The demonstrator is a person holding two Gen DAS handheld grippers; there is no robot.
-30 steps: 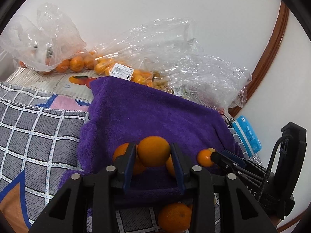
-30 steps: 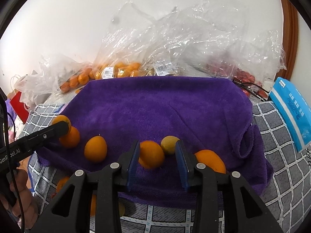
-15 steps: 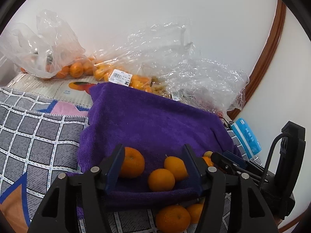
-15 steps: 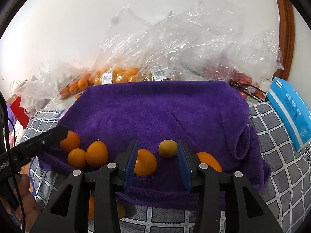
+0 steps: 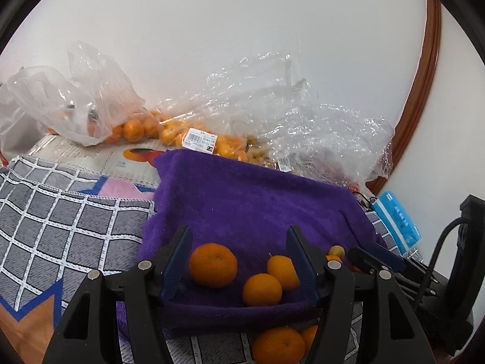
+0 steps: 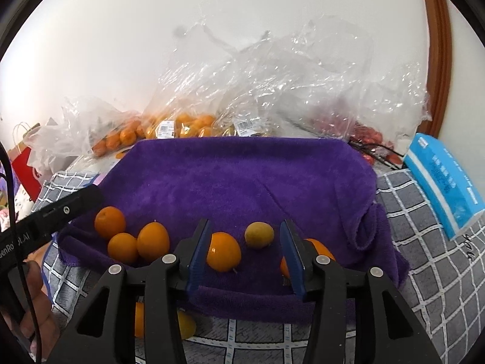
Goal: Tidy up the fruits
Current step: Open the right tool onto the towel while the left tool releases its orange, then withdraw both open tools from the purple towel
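A plain white wall [image 6: 121,45] backs a surface spread with a grey checked cloth [image 5: 60,221], on which lies a purple terry towel [image 6: 242,182]; clear plastic bags of fruit [image 6: 272,97] are heaped along the wall.

Left gripper [image 5: 239,261]: fingers stand about half apart and grip nothing. A large round orange [image 5: 213,268] rests on the towel just inside the left finger; a smaller round orange [image 5: 262,289] and a pointed orange fruit [image 5: 282,268] lie toward the right finger.

Right gripper [image 6: 245,253]: fingers are moderately apart and empty. An oval orange fruit [image 6: 223,256] lies against the left finger; a small yellow-green fruit [image 6: 259,235] sits beyond the gap.

Risks, as judged:
- The fruits sit near the towel's front edge, and several loose oranges [image 5: 279,345] already lie on the checked cloth below it. A finger nudge during withdrawal could roll more off.
- The three left fruits are touching or nearly so; closing on one may displace its neighbours.
- The grippers work near each other; their fingers could collide.
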